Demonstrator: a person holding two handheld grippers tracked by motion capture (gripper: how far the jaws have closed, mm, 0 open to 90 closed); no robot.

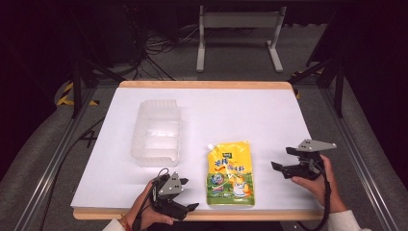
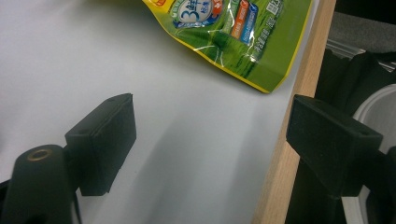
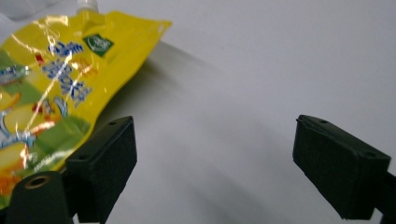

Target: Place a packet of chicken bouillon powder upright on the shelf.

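Pouch cut off at frame edge.

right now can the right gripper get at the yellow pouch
Probably yes. The right gripper sits with open jaws just beside the yellow pouch, which lies flat on the white table. Bare tabletop lies between them, and the clear plastic container stands off on the pouch's other side.
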